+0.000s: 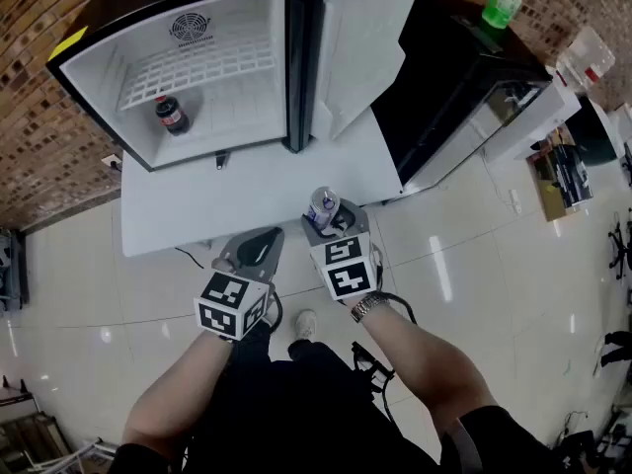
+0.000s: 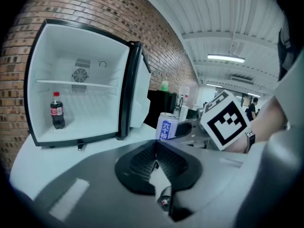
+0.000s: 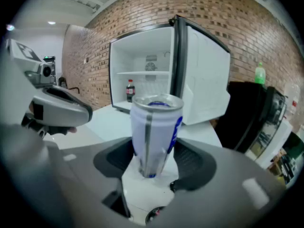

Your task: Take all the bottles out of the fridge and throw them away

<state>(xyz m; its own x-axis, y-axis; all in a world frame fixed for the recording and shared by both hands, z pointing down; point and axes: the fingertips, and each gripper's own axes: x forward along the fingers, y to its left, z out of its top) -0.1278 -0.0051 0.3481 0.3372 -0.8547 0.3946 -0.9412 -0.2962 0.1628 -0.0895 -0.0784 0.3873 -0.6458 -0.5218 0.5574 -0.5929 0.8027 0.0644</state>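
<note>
Right gripper [image 3: 151, 167]: jaws stood wide, pressed on lower sides of can [image 3: 154, 127], which sat upright between them. Left gripper [image 2: 155, 148]: jaws met, nothing held. Bottle [image 2: 57, 110] stood upright on fridge [image 2: 118, 46] floor, well ahead of both jaws, left of left jaws' line. Judged: can light, thin-walled, easily dented; bottle fuller, heavier, stiff, smooth, best taken across mid-body, below cap.

The small white fridge [image 1: 99, 77] stands open, door swung to 3 o'clock. Inside, at its floor's 9 o'clock side, a dark cola bottle [image 1: 171, 115] with a red label stands upright. A white-and-blue can [image 1: 324, 206] stands upright, clamped in the right gripper [image 1: 328, 227], at the fridge's 5 o'clock.
</note>
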